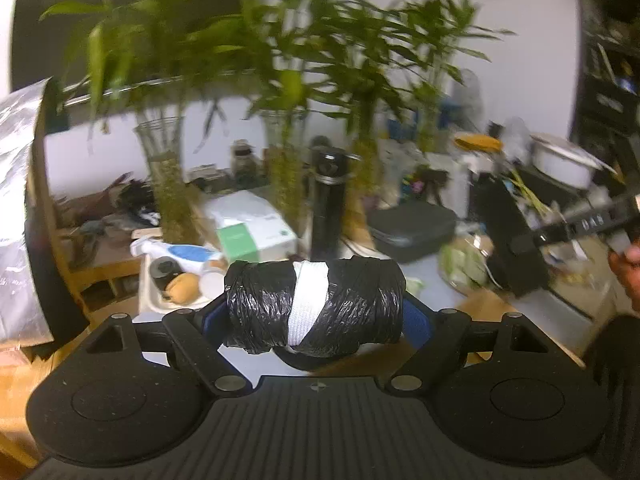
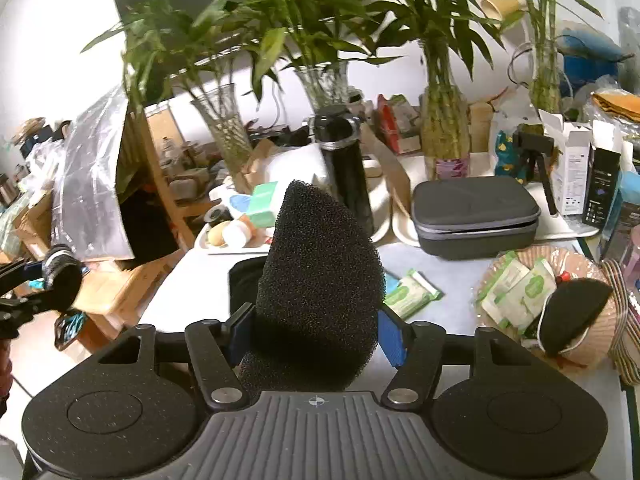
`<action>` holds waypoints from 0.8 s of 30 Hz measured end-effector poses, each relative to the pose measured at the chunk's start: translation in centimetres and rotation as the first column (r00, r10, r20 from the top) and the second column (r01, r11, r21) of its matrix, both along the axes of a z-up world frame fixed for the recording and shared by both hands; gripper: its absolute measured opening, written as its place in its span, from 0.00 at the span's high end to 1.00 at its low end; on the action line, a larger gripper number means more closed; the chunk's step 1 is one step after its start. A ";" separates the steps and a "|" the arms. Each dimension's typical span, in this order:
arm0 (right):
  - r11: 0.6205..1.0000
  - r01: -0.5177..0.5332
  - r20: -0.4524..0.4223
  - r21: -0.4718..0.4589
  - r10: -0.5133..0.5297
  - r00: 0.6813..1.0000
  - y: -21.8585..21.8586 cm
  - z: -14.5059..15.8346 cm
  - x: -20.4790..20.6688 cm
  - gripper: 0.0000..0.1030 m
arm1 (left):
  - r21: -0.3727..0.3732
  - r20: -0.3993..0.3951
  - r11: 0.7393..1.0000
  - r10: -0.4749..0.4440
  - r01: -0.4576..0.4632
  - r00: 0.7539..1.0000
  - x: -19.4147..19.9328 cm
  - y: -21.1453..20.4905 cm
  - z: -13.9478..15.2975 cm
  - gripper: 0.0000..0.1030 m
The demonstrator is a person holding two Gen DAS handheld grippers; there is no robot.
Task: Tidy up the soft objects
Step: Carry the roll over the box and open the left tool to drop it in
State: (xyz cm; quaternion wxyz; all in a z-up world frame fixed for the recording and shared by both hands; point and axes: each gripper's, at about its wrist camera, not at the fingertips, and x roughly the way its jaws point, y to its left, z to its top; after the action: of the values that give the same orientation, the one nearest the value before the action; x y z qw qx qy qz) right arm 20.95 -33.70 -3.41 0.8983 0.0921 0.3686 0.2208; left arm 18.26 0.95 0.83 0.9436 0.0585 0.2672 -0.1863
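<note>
My left gripper is shut on a soft roll wrapped in black plastic with a white band, held above the table. My right gripper is shut on a black foam sponge that stands tall between the blue pads. The left gripper with its roll also shows at the far left of the right wrist view. A woven basket at the right holds green wipe packets and a black half-round pad. A green wipe packet lies on the table.
A grey zip case, a black bottle, glass vases of bamboo, and a white tray with small items crowd the back of the grey table. Boxes stand at the right.
</note>
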 end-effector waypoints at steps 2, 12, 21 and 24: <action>1.000 -0.009 0.003 -0.003 0.009 1.000 0.1 0.2 -0.8 0.36 | 0.013 -0.013 1.000 -0.028 0.029 1.000 -0.5 -0.6 -0.2 0.19; 0.998 -0.064 0.024 -0.021 0.064 0.998 1.0 1.3 -4.3 0.36 | 0.058 -0.156 0.984 -0.157 0.167 0.975 -1.5 -3.0 -1.7 0.18; 0.996 -0.092 0.032 -0.017 0.092 0.995 1.7 1.6 -6.1 0.36 | 0.095 -0.212 0.975 -0.179 0.203 0.961 -1.8 -4.6 -2.9 0.17; 0.994 -0.106 0.031 -0.027 0.107 0.994 2.0 1.6 -6.6 0.36 | 0.092 -0.201 0.977 -0.172 0.193 0.964 -2.2 -4.6 -2.7 0.17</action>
State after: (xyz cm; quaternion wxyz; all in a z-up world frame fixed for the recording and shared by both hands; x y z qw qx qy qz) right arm 14.36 -31.71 -1.85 0.8921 0.0574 0.3612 0.2652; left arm 16.05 -3.64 -1.88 0.8875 0.1171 0.3605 -0.2622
